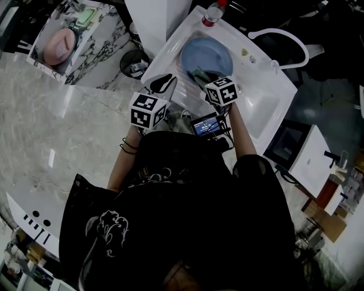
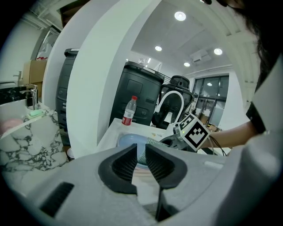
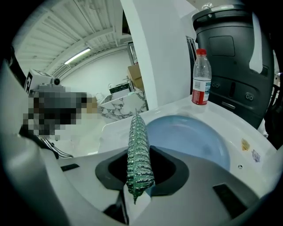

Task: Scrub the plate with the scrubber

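Observation:
A round blue plate [image 1: 207, 57] lies flat in the white sink top [image 1: 267, 102]. My right gripper [image 1: 203, 79] is shut on a green glittery scrubber [image 1: 199, 74], held at the plate's near edge. In the right gripper view the scrubber [image 3: 139, 150] stands edge-on between the jaws of the right gripper [image 3: 140, 161], with the plate [image 3: 190, 137] just beyond. My left gripper [image 1: 164, 84] hovers left of the plate over the sink's rim. Its jaws stand a narrow gap apart with nothing between them [image 2: 141, 161], and the plate [image 2: 130, 142] shows past them.
A clear bottle with a red cap [image 1: 213, 12] stands at the sink's far edge. A white pillar [image 1: 156, 20] rises behind the sink. To the left are a black bin [image 1: 134, 61] and a marble counter with a pink bowl [image 1: 60, 45].

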{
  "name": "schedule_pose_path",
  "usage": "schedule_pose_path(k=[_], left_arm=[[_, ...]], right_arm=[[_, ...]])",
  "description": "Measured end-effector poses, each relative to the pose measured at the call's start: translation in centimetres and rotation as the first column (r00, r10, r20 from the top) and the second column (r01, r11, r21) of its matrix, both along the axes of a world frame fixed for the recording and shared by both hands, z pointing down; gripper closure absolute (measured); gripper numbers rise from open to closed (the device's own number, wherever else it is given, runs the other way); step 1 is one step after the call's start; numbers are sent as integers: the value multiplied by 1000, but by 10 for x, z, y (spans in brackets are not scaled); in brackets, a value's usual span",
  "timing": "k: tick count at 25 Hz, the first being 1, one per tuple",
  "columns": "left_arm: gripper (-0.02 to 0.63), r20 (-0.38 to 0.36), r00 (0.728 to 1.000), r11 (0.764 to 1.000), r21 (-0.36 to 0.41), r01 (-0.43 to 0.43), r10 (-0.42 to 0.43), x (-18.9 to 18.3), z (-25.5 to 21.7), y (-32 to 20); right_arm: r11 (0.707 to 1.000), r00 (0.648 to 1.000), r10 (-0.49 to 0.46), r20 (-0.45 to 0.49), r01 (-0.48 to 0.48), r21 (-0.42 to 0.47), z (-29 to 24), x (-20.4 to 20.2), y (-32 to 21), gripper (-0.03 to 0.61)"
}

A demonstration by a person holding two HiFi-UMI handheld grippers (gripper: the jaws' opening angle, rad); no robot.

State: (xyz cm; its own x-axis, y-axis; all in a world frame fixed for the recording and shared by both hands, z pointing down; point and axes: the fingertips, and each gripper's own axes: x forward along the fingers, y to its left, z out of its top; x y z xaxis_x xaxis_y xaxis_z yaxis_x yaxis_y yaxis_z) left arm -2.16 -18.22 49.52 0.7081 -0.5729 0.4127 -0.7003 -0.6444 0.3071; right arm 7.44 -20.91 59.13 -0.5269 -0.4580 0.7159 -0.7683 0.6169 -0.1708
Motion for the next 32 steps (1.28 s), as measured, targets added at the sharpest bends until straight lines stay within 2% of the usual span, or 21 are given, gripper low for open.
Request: schedule_pose_path(k=[5,11,16,19,23,32], left_arm=[[552,-6,1000,1000,14,-6,6,-17,-7,8],[552,-35,999,999,24,-37,38,-36,-13,21],[552,-62,994,996,4,-85,85,-32,-8,35],[552,-75,992,994,-7,-107,106,-26,-4,45],[552,-88,986,990,-4,-140,139,-12,-5,60],[552,-102,980,985,53,-165,170,23,-28,91]], right_arm=[[989,991,131,3,-131,71,-16,13,-8,488],[944,960,263,92,-276,179,-66,12,5,489],[908,930,334,153,-361,213,-92,3,43,489],[896,919,352,177,-385,219,-100,-4,66,489],[895,918,354,178,-388,219,-103,-9,95,488],[879,901,376,216,-421,223,-110,6,149,489]])
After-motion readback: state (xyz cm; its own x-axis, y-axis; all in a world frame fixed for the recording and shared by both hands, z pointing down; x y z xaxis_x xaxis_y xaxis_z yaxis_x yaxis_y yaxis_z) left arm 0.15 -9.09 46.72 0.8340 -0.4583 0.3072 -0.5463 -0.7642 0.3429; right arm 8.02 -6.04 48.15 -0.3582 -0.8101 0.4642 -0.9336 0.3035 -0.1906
